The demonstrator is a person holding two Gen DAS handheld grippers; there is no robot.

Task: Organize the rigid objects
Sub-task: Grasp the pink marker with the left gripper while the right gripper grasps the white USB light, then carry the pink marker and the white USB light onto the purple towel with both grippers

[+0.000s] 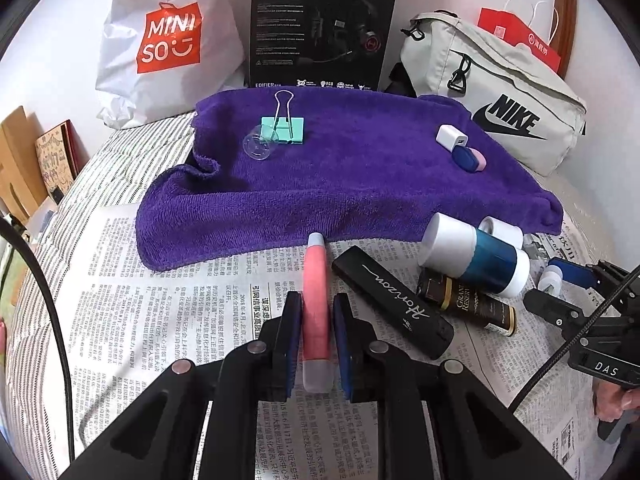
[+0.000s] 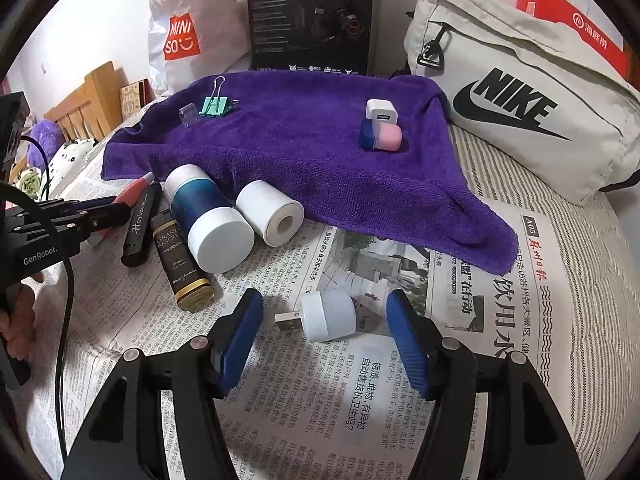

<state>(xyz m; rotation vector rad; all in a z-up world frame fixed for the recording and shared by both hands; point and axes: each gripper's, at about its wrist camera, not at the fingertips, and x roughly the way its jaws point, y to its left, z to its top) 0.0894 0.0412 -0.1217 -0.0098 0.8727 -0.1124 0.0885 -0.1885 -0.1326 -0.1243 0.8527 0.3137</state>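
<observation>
My left gripper [image 1: 318, 320] is shut on a pink tube [image 1: 316, 300] with grey ends, whose far tip reaches the edge of the purple towel [image 1: 340, 184]. My right gripper [image 2: 324, 304] stands open around a white USB night light [image 2: 328, 316] lying on the newspaper [image 2: 360, 400], pads clear of it on both sides. On the towel sit a green binder clip [image 2: 216, 106], a clear cap [image 2: 188, 114], a white charger [image 2: 382, 112] and a blue-and-pink piece [image 2: 380, 136]. In front of the towel lie a blue-and-white bottle [image 2: 204, 216], a white roll [image 2: 272, 214], a black case [image 2: 140, 226] and a dark bottle [image 2: 180, 264].
Behind the towel stand a white Miniso bag [image 1: 160, 44], a black headset box [image 1: 320, 28] and a grey Nike bag [image 1: 500, 96], with a red paper bag [image 1: 520, 36] behind it. A wooden headboard [image 2: 88, 96] is at the left. Striped bedding [image 2: 580, 280] lies under the newspaper.
</observation>
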